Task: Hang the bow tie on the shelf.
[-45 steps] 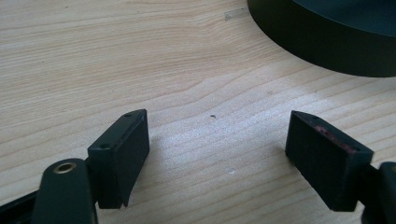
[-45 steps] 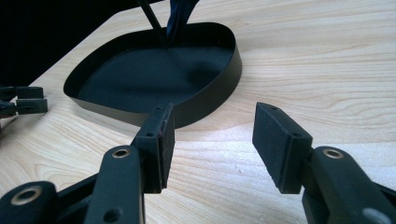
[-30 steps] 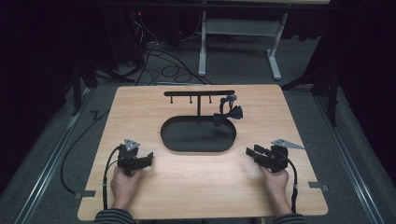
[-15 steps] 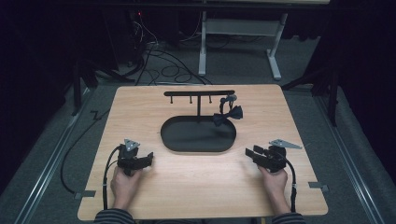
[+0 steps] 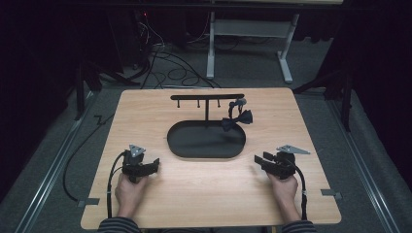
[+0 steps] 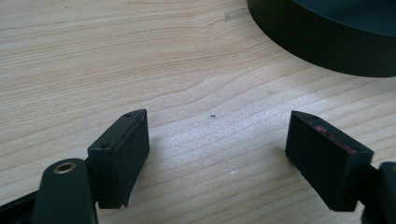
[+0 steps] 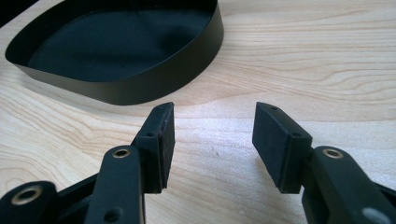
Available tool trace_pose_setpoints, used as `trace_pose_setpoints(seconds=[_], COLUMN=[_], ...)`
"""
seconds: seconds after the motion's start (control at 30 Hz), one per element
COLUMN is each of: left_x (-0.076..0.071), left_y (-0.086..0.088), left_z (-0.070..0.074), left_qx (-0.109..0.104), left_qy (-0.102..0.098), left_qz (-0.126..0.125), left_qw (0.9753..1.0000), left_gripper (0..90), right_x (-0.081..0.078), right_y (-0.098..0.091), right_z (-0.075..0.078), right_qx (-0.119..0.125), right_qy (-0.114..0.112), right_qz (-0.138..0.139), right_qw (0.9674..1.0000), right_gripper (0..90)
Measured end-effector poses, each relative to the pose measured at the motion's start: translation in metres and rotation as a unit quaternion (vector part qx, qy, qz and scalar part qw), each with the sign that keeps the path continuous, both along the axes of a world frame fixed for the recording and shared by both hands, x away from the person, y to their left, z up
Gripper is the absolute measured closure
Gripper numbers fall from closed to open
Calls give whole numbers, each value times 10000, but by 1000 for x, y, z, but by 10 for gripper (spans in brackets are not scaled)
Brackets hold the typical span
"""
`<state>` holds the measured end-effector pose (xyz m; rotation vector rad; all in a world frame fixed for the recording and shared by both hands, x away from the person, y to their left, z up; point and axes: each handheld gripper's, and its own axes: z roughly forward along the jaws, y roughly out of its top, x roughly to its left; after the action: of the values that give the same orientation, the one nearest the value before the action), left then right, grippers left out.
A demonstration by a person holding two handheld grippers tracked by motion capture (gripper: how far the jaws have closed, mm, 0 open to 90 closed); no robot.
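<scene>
Dark floor surrounds the wooden table [image 5: 204, 194], where both grippers, left [image 5: 154, 165] and right [image 5: 258, 160], rest spread and empty; I'd reach the right one slowly toward the bow-shaped piece [image 5: 237, 120] hanging on the stand [image 5: 208, 99] above the tray [image 5: 184, 145].

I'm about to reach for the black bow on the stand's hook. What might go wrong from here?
The bow hangs close to the stand, so a jaw could catch the bar and tip it. Both grippers, left and right, are open and low beside the tray; reaching across might clip its wall.
</scene>
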<state>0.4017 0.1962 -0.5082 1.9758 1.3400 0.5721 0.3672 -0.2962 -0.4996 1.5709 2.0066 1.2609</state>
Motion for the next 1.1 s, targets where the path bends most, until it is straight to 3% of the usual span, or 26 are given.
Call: trace_pose_setpoints(seconds=[0.47,1.1], left_x=[0,0], left_y=[0,0], left_z=[0,0], left_qx=[1,2], left_qy=[1,1], left_qz=[-1,-1], left_qw=[10000,10000], left_gripper=[221,220], right_x=[1,3], right_y=[5,8], right_z=[-2,-2], right_qx=[-296,-455], right_qy=[-2,134], right_qz=[14,9], right_qw=[9996,9989], right_gripper=[507,482])
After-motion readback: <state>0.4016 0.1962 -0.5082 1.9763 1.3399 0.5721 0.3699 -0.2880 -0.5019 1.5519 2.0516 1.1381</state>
